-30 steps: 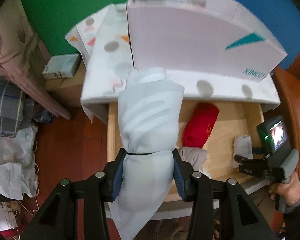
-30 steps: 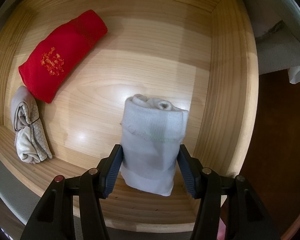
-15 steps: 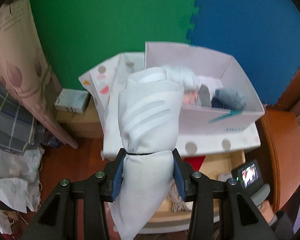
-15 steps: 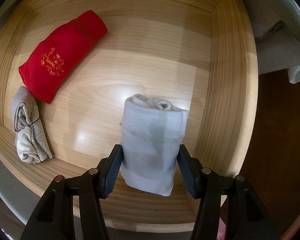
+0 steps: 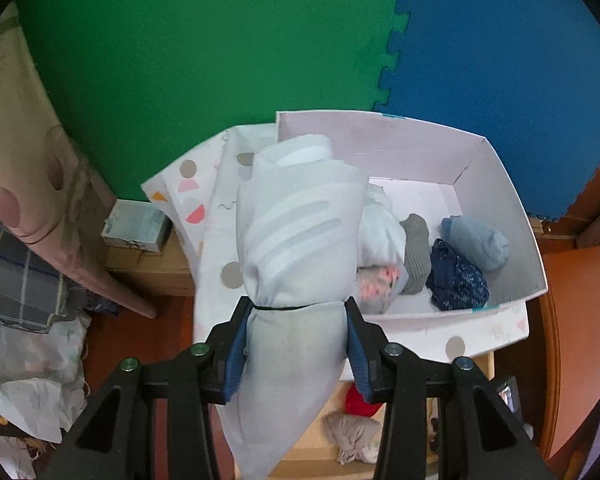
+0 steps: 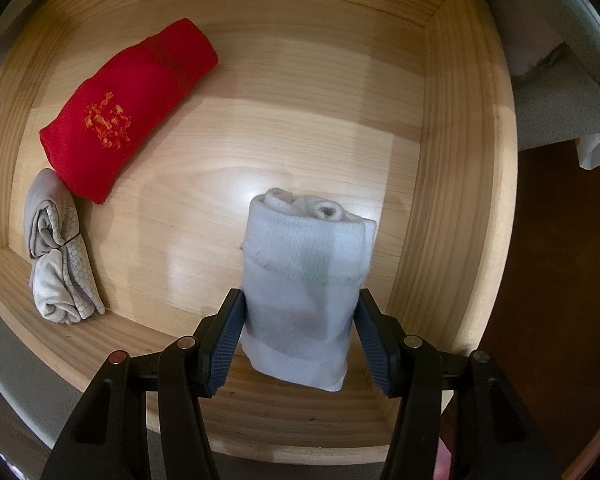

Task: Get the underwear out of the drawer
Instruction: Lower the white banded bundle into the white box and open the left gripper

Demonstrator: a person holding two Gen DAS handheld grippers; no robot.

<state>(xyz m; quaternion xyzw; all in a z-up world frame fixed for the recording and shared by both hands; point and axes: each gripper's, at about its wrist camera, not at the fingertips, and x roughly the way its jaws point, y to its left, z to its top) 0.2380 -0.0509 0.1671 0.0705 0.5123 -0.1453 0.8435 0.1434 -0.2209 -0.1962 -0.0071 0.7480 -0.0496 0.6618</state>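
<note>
Left gripper (image 5: 296, 344), fingers clamped on grey bundle (image 5: 300, 240), has risen over white box (image 5: 496, 184); right gripper (image 6: 300, 344) stays clamped on white roll (image 6: 306, 276) in drawer (image 6: 452, 160).

Right gripper (image 6: 298, 334) squeezes a pale rolled bundle (image 6: 306, 280), pads pressed against both its sides, over the wooden drawer (image 6: 260, 128). Left of that bundle lies a red roll (image 6: 128, 108); a grey roll (image 6: 58, 248) touches the red one's lower end.

Left wrist view looks down from high over the white box (image 5: 496, 184); right wrist view sits close inside the wooden drawer (image 6: 452, 184), which both share.
</note>
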